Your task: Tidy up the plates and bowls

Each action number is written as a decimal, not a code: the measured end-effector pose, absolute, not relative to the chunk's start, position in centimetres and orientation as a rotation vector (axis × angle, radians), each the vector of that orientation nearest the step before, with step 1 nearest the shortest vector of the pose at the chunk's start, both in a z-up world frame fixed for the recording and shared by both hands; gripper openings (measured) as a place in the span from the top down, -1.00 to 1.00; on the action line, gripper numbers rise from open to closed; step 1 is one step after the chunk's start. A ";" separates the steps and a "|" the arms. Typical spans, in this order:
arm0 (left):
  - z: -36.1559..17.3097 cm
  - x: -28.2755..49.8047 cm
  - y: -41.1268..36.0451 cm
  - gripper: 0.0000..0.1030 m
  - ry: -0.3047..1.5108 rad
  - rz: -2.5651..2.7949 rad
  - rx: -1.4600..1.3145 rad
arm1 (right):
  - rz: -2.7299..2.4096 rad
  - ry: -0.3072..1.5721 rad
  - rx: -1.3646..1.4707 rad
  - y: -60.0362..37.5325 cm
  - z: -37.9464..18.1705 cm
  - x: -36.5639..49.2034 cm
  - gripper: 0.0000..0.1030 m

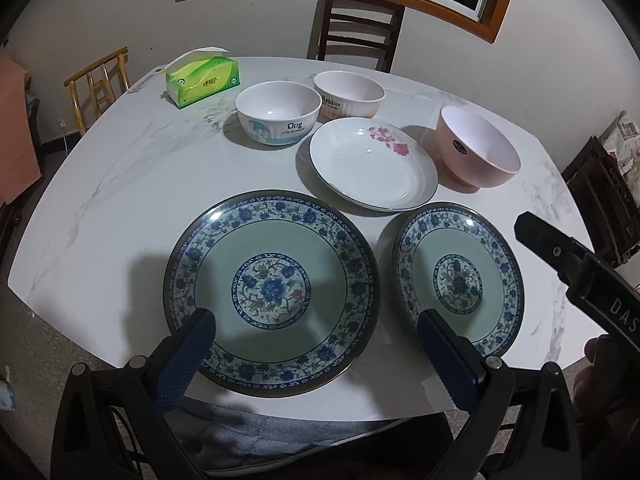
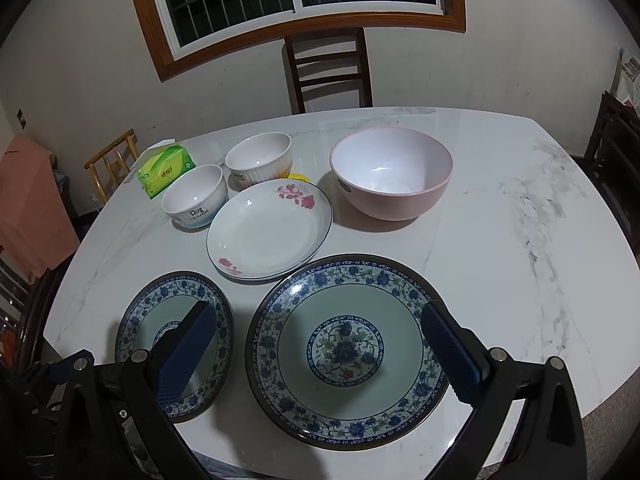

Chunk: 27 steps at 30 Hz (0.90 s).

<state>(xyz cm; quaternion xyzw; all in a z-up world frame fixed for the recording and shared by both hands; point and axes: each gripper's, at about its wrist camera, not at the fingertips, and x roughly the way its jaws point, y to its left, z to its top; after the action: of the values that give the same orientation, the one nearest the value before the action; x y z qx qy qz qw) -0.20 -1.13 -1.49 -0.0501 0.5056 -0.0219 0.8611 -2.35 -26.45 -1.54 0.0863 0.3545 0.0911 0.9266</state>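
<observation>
Two blue-patterned plates lie at the table's near edge: the left one (image 1: 272,292) (image 2: 174,344) and the right one (image 1: 460,276) (image 2: 344,350). Behind them lie a white plate with pink flowers (image 1: 372,164) (image 2: 270,228), a "Dog" bowl (image 1: 278,112) (image 2: 194,196), a ribbed "Rabbit" bowl (image 1: 348,94) (image 2: 260,156) and a pink bowl (image 1: 478,146) (image 2: 392,172). My left gripper (image 1: 316,320) is open and empty above the left plate. My right gripper (image 2: 316,316) is open and empty above the right plate; it also shows in the left wrist view (image 1: 576,264).
A green tissue pack (image 1: 204,78) (image 2: 166,170) lies at the back left of the white marble table (image 2: 520,240). A dark wooden chair (image 2: 328,68) stands behind the table, a bamboo chair (image 2: 112,160) at the left, more chairs at the right.
</observation>
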 end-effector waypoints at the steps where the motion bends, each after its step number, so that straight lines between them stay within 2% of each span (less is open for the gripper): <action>1: -1.5 -0.2 -1.2 -1.00 1.060 -0.039 -0.098 | 0.187 0.726 0.175 -26.4 -1.6 -2.3 -0.96; 27: -2.4 1.3 -0.1 -1.00 1.088 0.000 -0.078 | 0.218 0.744 0.162 -25.7 -1.2 -2.5 -0.96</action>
<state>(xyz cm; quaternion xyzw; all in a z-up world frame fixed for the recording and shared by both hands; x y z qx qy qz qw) 1.25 -0.14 -2.40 -0.0373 0.5175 0.0001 0.8549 -2.48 -25.68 -1.23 0.0790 0.3626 0.1062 0.9225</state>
